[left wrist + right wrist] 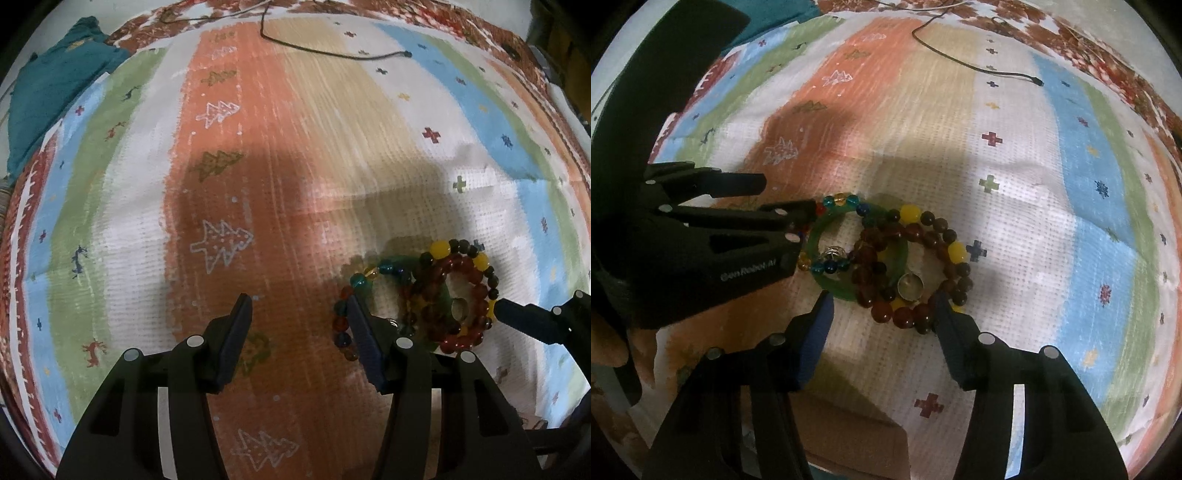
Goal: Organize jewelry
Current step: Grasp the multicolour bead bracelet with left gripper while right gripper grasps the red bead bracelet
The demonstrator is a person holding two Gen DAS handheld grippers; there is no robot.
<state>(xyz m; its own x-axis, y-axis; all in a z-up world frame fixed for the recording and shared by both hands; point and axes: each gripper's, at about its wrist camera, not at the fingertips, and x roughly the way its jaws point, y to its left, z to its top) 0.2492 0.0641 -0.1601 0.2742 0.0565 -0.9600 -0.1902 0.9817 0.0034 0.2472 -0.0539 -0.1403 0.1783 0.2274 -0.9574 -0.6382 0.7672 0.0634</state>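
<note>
Right wrist view: both grippers gape, gripping nothing, around heaped bracelets on cloth.

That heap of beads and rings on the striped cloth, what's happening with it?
A person is sorting jewelry with two hand-held grippers. The pile of bead bracelets, with a green bangle and a small metal ring, lies tangled on the patterned cloth. The left gripper is at the pile's edge and the right gripper straddles its near side. Both are open; nothing is lifted yet.
</note>
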